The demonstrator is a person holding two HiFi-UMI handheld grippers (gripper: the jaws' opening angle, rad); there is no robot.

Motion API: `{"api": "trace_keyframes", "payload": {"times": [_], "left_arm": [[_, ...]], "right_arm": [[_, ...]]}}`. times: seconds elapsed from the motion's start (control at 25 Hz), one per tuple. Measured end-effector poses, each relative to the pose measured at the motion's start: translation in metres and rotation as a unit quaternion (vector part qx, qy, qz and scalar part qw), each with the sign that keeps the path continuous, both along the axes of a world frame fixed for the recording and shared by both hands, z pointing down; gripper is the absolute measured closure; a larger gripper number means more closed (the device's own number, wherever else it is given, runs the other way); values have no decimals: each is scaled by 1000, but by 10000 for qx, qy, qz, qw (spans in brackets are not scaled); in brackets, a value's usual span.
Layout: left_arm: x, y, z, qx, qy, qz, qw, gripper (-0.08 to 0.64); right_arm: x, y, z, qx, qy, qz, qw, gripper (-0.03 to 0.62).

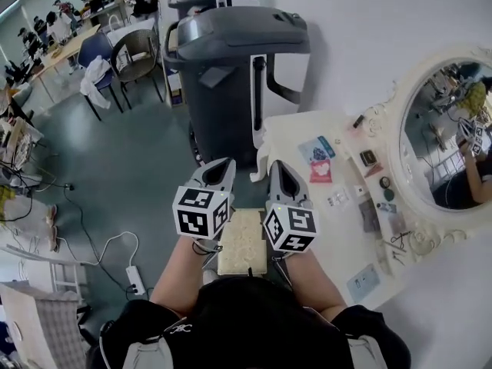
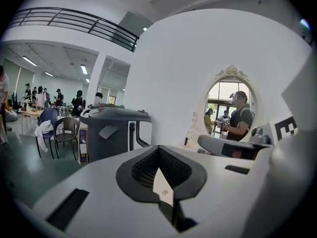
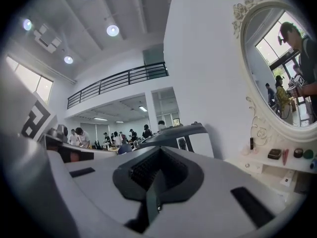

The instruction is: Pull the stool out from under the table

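Left gripper, right gripper level above stool

The stool is cream and mottled, the table white, the big machine dark grey.

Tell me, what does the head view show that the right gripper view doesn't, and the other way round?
Only the head view shows the stool with its cream seat below the person's forearms, and a power strip on the floor. Only the right gripper view shows the ceiling lights and a balcony railing high up. Both views show the oval mirror, the big grey bin and the white table.
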State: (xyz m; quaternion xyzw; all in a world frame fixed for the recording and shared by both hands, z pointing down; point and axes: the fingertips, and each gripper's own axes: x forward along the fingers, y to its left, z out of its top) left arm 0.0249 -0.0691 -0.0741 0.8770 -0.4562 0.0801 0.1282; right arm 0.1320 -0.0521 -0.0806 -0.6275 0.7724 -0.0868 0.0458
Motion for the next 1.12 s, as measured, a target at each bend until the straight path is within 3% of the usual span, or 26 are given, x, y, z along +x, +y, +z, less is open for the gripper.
{"api": "trace_keyframes", "payload": {"times": [0.28, 1.12], "left_arm": [[1, 7, -32, 484, -115, 177, 9986, 558], [-15, 2, -24, 444, -327, 118, 9984, 557]], "right_arm": [[-3, 5, -29, 336, 91, 175, 9992, 588], [-22, -1, -28, 328, 68, 70, 9994, 588]]}}
